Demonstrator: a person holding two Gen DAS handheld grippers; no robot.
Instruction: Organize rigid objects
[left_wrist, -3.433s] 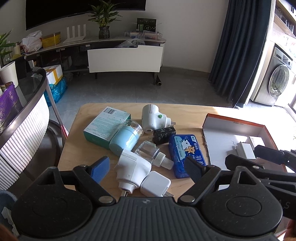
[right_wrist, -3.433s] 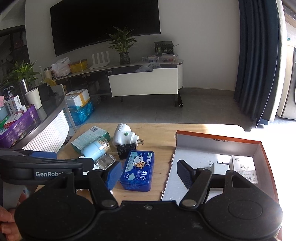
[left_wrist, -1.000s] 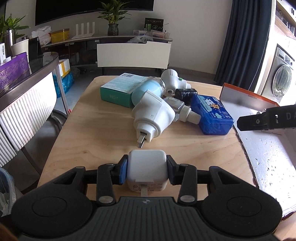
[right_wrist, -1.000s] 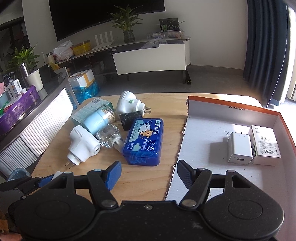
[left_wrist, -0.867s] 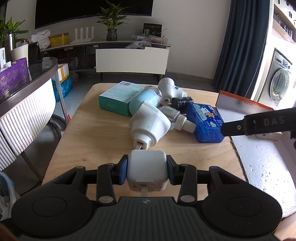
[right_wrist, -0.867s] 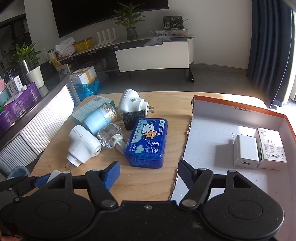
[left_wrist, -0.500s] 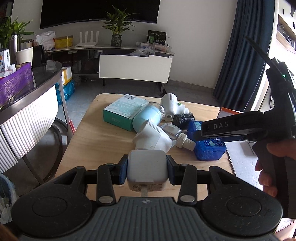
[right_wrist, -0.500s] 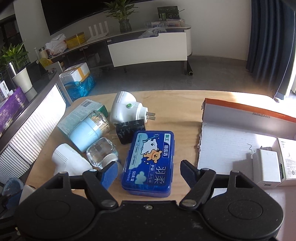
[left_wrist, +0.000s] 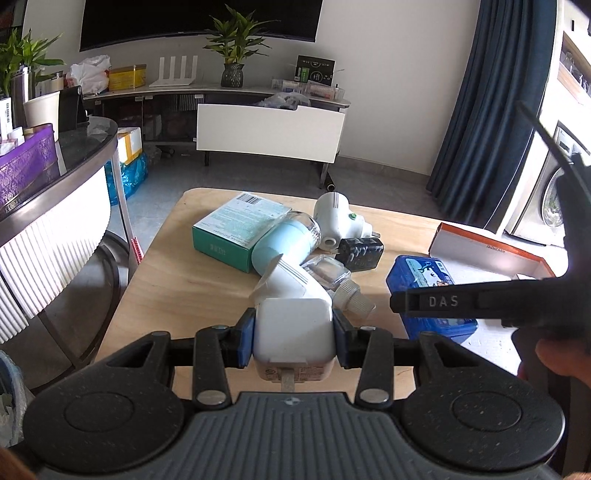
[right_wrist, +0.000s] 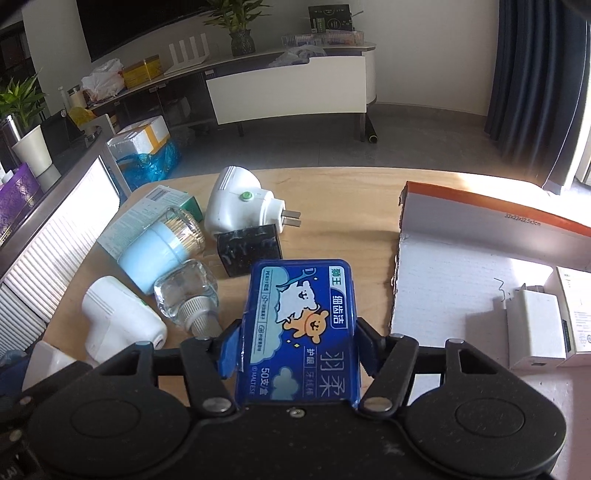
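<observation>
**Both grippers loaded over the wooden table**

Living room backdrop with a TV console (left_wrist: 258, 110) and a potted plant (left_wrist: 232, 70) on it, dark curtains (left_wrist: 491, 110) off to the side. Up front is a light wooden table (left_wrist: 192, 295) with a cluster of stuff near its far-left part: a teal box (left_wrist: 236, 229), a pale blue jar (right_wrist: 159, 254) lying across it, a white plug-in unit (right_wrist: 236, 210) by the far edge, a black adapter (right_wrist: 247, 249) just beside it, a clear bottle (right_wrist: 188, 295) and a second white plug-in unit (right_wrist: 118, 317) closer to the near-left corner.

The left gripper (left_wrist: 294, 334) has its fingers pinching a white charger cube (left_wrist: 294, 328) from both sides, held above the near edge of the table.

The right gripper (right_wrist: 295, 347) is clamped on the blue floss-pick box (right_wrist: 299, 328), squeezing its long sides near the middle of the table, next to the bottle.

On the right side sits an orange-rimmed cardboard tray (right_wrist: 480, 218) holding a white charger (right_wrist: 533, 328) and a small white carton (right_wrist: 572, 314), touching each other.
</observation>
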